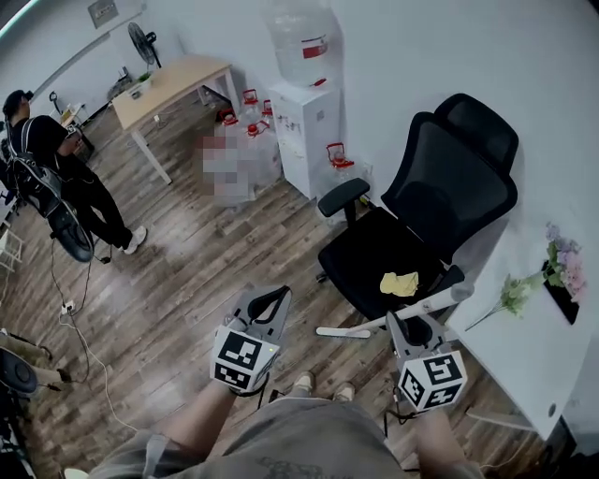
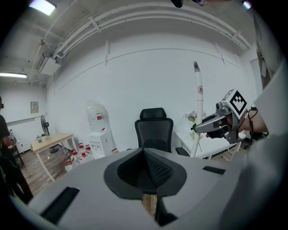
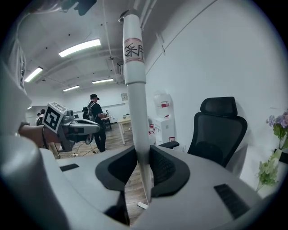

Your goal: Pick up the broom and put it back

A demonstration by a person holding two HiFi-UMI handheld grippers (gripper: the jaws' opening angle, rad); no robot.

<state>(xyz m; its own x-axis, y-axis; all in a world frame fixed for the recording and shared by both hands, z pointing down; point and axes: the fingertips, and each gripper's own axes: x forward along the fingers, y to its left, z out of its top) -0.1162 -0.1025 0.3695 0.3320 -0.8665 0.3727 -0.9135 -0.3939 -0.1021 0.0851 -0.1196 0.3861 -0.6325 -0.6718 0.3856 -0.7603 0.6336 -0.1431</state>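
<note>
Broom (image 3: 135, 103) is riding clamped in my right gripper (image 3: 143, 167), left gripper (image 2: 145, 168) clenched empty; I'm carrying it back, though its resting place isn't clearly showing.

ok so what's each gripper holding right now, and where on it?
Right gripper is shut on the white broom handle, on the shaft below its labelled top end. Left gripper is shut, empty.

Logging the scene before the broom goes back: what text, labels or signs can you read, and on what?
On the broom handle: a red-framed label, two dark characters, too blurred to quote.
On the water bottle: red label, too small to read.
On the wall sign: too small to read.
On the left cube and right cube: square marker patterns, no words.
</note>
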